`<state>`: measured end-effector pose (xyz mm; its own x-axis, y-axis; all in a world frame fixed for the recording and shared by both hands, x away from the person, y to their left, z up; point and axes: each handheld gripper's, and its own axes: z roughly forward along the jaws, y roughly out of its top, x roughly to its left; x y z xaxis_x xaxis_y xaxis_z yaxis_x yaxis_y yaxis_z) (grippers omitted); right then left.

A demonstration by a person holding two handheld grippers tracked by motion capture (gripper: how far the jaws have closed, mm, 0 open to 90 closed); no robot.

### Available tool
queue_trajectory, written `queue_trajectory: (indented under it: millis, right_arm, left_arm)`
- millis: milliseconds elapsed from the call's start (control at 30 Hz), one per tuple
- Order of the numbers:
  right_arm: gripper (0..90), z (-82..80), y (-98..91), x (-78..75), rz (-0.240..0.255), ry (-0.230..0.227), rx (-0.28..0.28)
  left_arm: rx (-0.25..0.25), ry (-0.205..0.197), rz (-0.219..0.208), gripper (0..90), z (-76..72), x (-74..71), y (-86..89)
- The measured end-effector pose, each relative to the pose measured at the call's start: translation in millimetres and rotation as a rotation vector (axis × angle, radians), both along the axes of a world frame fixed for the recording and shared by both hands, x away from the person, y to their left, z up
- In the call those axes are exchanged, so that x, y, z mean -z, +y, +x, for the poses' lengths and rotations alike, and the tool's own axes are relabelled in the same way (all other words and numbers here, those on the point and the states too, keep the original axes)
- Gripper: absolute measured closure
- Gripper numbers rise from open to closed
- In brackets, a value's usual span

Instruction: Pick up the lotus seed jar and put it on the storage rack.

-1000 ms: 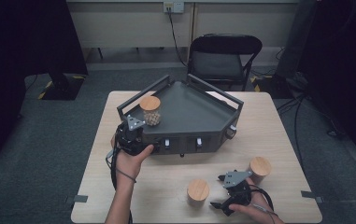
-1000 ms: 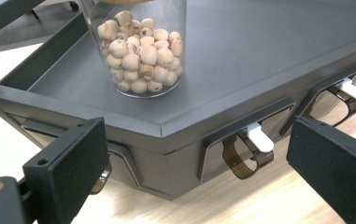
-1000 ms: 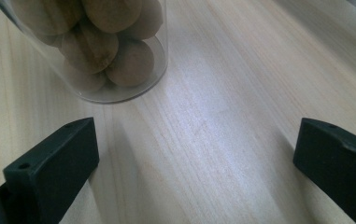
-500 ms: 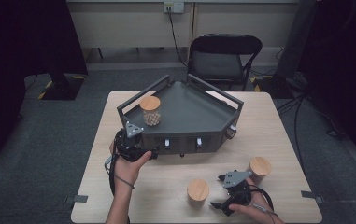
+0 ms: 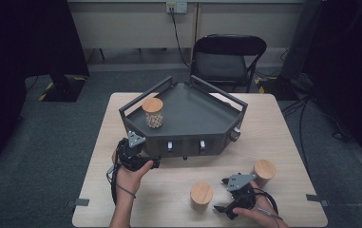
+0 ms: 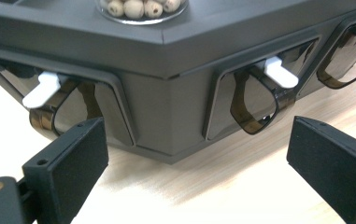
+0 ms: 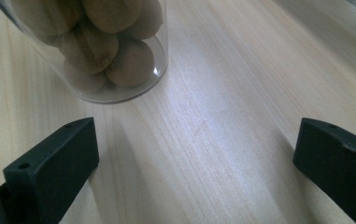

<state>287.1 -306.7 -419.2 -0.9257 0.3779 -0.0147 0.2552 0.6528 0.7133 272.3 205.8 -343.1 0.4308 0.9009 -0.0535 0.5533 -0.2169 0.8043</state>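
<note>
Left gripper (image 5: 145, 163) at front-left corner of dark angular tray (image 5: 193, 111) on the worktop (image 5: 283, 147), jaws spread wide and released, nothing between them. Seen from the left gripper view: left gripper (image 6: 199, 154) low over the wood, aimed at the tray's front wall (image 6: 166, 93), corner edge roughly centred between the jaws, not touching. Two recessed windows in that wall, each with a white latch tab (left tab (image 6: 42, 88), right tab (image 6: 281, 72)) and a smoky translucent loop (image 6: 255, 109) hanging below. Third window partly visible at far right. Jar of wooden beads (image 5: 153, 112) standing upright on the tray deck near its left rear side, cork lid on; bottom of same jar (image 6: 140, 9) just above the corner in the left gripper view. Right gripper (image 5: 223, 197) resting near front edge of worktop, well apart from the tray, jaws also wide and released, gripping nothing. Second cork-lidded jar (image 5: 201, 194) just beside it toward the left, third jar (image 5: 264, 172) just behind it toward the right. Right gripper view: right gripper (image 7: 196, 158) over bare wood, glass jar of round wooden balls (image 7: 105, 51) upright ahead and off toward the left jaw, clear of both pads (touching neither)
</note>
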Motion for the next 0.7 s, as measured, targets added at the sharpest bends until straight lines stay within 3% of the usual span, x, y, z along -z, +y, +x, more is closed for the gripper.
queue_trajectory:
  millis: [267,700]
  right_arm:
    - [0.0,0.0,0.0,0.0,0.000,0.000,0.000]
    - [0.0,0.0,0.0,0.0,0.000,0.000,0.000]
  left_arm:
    - [-0.006,-0.014,-0.013,5.1,-4.1,10.6,1.9]
    - [0.012,0.020,-0.014,5.1,-1.3,28.5,1.5]
